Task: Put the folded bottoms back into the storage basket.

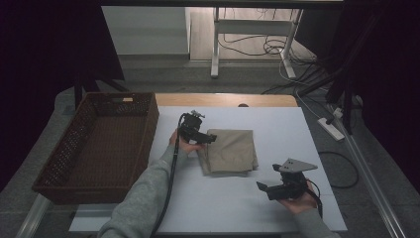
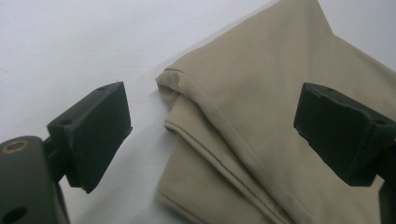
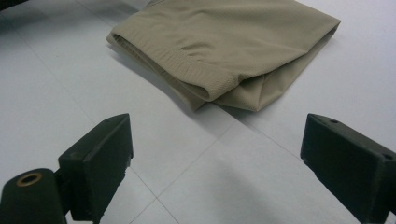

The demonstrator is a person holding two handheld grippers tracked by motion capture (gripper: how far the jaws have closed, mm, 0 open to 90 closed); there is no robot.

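Your work surface is the pale grey-white rectangular table (image 1: 233, 208). It carries the three items below.

The dark brown woven wicker basket (image 1: 74, 163) sits at the table's left edge with its mouth open upward. Judged from this layout, it is the likely destination for the cloth, placed within reach of your left arm.

The folded khaki fabric garment (image 1: 230, 151) lies flat near the middle of the table, just right of the basket and apart from it. Its stacked, hemmed edges face the left side, which gives you a layered edge to pinch so that the fold lifts as one piece.

Your left gripper (image 1: 205, 139) is at the garment's upper-left corner. In the left gripper view its jaws stand spread wide, one over bare table and one over the cloth, straddling the hemmed corner (image 2: 170, 77). They pinch nothing; whether either jaw touches the fabric cannot be determined.

Your right gripper (image 1: 262, 187) is held near the table's front right, well apart from the garment. Its jaws are likewise spread and empty, aimed at the folded corner (image 3: 219, 95).
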